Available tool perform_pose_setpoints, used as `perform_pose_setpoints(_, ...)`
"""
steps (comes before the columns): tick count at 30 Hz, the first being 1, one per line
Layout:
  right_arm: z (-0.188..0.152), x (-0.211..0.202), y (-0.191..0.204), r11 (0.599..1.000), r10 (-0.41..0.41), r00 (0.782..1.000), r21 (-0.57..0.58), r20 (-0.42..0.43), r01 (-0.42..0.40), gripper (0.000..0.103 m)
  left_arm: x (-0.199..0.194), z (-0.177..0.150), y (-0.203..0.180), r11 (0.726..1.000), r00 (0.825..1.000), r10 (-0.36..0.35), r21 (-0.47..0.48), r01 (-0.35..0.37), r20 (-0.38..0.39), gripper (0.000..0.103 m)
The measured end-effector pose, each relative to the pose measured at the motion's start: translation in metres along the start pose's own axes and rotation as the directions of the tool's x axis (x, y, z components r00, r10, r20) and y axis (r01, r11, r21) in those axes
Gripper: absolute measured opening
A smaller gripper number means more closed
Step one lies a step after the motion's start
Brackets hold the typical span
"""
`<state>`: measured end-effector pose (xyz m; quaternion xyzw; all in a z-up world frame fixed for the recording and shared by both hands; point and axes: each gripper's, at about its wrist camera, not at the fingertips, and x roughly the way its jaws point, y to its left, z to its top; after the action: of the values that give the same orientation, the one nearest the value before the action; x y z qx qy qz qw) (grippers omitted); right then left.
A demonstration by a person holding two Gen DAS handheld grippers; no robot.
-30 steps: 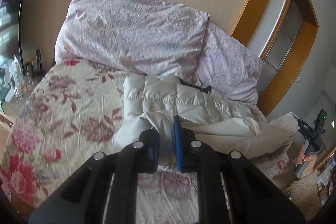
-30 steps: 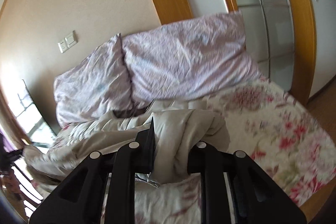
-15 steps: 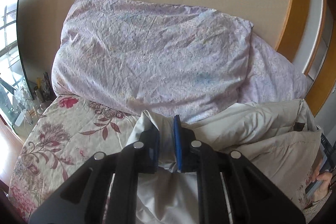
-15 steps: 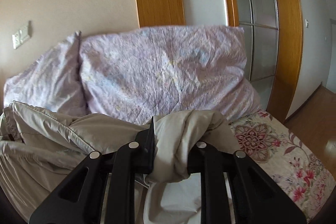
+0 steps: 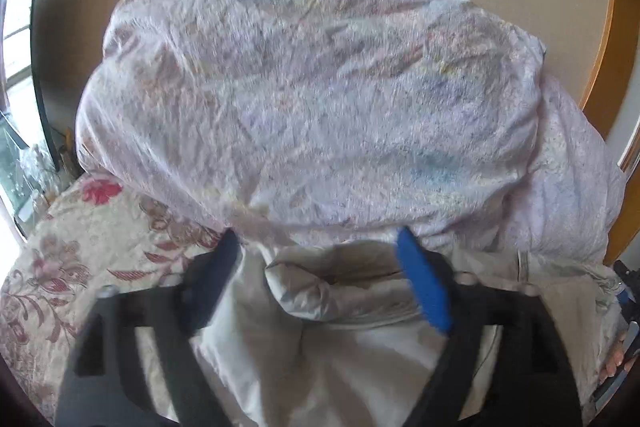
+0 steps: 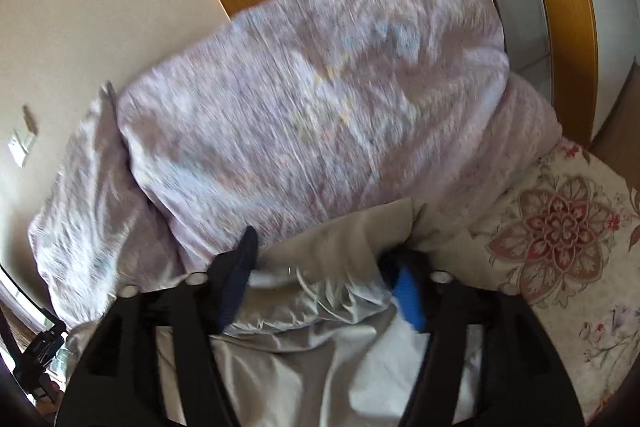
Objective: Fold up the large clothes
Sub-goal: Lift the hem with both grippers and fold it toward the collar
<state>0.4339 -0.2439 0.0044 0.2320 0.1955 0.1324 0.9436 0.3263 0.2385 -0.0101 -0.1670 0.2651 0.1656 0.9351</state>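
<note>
The left gripper stands wide, its jaws having just been opening; the pale beige, smooth-shelled padded jacket lies loose between them in the lower middle of the frame, and neither the black pad nor the blue-faced pad presses on it. The right gripper is likewise spread, its jaws also having just been opening, with a crumpled fold of the same jacket bunched between the fingers in the lower centre; whether the cloth still brushes the blue pad at the right I cannot tell. The jacket rests on the bed, its top edge touching the base of a large, wrinkled lilac pillow with a faint print that fills the middle of both views. A cream bedspread with red and pink flowers shows at lower right in the right view and lower left in the left view.
</note>
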Motion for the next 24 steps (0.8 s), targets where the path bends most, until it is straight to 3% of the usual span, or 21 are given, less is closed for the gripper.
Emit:
perform_pose_setpoints(2, 0.003, -0.021, 0.005, 0.999, -0.011, 0.995, -0.039, 0.095, 0.015, 0.087, -0.023, 0.003, -0.005, 0.999, 0.998, 0.005, 0.043, -0.007, 0.066, 0.1)
perform_pose_setpoints(3, 0.003, -0.036, 0.01, 0.996, -0.019, 0.987, -0.079, 0.158, 0.032, 0.088, -0.033, 0.004, -0.01, 0.998, 0.997, -0.005, 0.068, 0.0, 0.072, 0.101)
perform_pose_setpoints(4, 0.002, -0.042, 0.014, 0.993, -0.012, 0.986, -0.11, 0.168, 0.031, 0.088, -0.041, 0.003, -0.014, 0.996, 0.997, -0.01, 0.088, 0.003, 0.078, 0.101)
perform_pose_setpoints(7, -0.014, -0.045, 0.036, 0.96, -0.01, 0.997, -0.28, 0.071, 0.029, 0.088, -0.061, -0.011, -0.033, 0.984, 0.997, -0.031, 0.177, 0.018, 0.071, 0.101)
perform_pose_setpoints(11, -0.05, -0.035, 0.057, 0.881, -0.073, 0.994, -0.471, -0.076, 0.029, 0.088, -0.058, -0.041, -0.06, 0.955, 0.999, -0.038, 0.295, 0.041, -0.016, 0.101)
perform_pose_setpoints(13, -0.06, -0.03, 0.058, 0.862, -0.107, 0.989, -0.505, -0.1, 0.043, 0.088, -0.049, -0.056, -0.071, 0.937, 0.999, -0.016, 0.348, 0.029, -0.04, 0.101)
perform_pose_setpoints(16, -0.068, -0.014, 0.057, 0.852, -0.162, 0.976, -0.519, -0.145, 0.064, 0.088, -0.038, -0.069, -0.083, 0.908, 0.999, 0.046, 0.418, -0.04, -0.003, 0.101)
perform_pose_setpoints(21, -0.084, 0.031, 0.052, 0.804, -0.304, 0.934, -0.577, -0.188, 0.146, 0.088, -0.004, -0.074, -0.09, 0.871, 0.987, 0.158, 0.465, -0.159, 0.041, 0.101)
perform_pose_setpoints(24, -0.088, 0.057, 0.047, 0.818, -0.329, 0.92, -0.551, -0.213, 0.165, 0.088, 0.019, -0.069, -0.088, 0.862, 0.974, 0.218, 0.456, -0.222, 0.064, 0.101)
